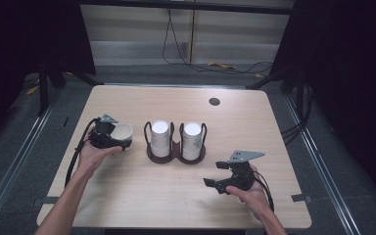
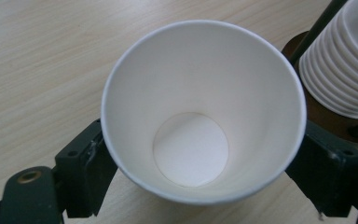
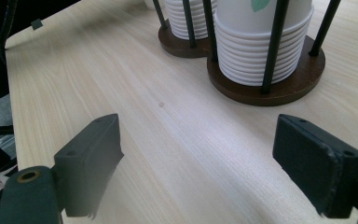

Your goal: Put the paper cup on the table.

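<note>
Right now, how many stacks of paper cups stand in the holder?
2: a left stack and a right stack in the wooden holder. One loose cup sits apart, between the left tool's jaws.

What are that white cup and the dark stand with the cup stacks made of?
The cup looks like thin matte white paper: rolled rim, separate disc set into its bottom. The stand's base seems dark brown stained wood with a low sheen; its thin black uprights are probably metal rod, though painted plastic is possible.

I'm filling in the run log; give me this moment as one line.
left gripper: open around white paper cup, upright on wooden table | right gripper: open, empty | dark round-based cup holder: two cup stacks
</note>
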Tool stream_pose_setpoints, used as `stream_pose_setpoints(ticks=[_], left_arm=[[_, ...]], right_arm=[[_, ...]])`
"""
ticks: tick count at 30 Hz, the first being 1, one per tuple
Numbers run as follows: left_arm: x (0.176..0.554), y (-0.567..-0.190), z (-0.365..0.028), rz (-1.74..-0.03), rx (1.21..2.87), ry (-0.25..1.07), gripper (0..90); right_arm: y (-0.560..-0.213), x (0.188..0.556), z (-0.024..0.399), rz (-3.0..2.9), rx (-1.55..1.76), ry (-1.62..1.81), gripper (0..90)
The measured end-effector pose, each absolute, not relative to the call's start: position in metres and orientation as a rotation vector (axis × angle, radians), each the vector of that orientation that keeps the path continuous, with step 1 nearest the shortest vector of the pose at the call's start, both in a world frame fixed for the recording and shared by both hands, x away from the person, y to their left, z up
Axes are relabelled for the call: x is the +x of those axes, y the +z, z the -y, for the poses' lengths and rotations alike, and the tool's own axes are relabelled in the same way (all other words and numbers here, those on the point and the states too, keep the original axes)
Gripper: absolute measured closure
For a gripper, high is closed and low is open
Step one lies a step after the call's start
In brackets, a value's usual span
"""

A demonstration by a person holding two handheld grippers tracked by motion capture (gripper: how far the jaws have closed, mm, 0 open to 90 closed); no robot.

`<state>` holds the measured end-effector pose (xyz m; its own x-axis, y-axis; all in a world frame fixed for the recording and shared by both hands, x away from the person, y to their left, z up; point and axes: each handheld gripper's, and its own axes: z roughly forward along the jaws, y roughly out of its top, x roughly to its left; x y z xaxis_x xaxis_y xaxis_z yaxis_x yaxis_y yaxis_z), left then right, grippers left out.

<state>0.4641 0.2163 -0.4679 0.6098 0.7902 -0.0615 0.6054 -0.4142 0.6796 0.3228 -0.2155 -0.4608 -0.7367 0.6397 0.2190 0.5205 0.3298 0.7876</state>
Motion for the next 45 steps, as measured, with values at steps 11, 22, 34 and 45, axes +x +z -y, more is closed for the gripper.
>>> stream_pose_setpoints(ticks=[11,22,34,45], left_arm=[[0.461,-0.474,-0.225,-1.099,2.094,0.306,16.1],[0.455,-0.476,-0.230,-1.108,2.061,0.328,21.0],[0.432,-0.474,-0.237,-1.093,1.975,0.369,21.0],[0.404,-0.467,-0.240,-1.034,1.943,0.344,16.0]], right_arm=[[-0.461,0.324,0.216,-2.450,1.078,1.377,15.2],[-0.459,0.322,0.218,-2.431,1.092,1.383,15.3],[-0.459,0.322,0.221,-2.390,1.127,1.382,15.5],[-0.459,0.322,0.225,-2.355,1.154,1.380,16.2]])
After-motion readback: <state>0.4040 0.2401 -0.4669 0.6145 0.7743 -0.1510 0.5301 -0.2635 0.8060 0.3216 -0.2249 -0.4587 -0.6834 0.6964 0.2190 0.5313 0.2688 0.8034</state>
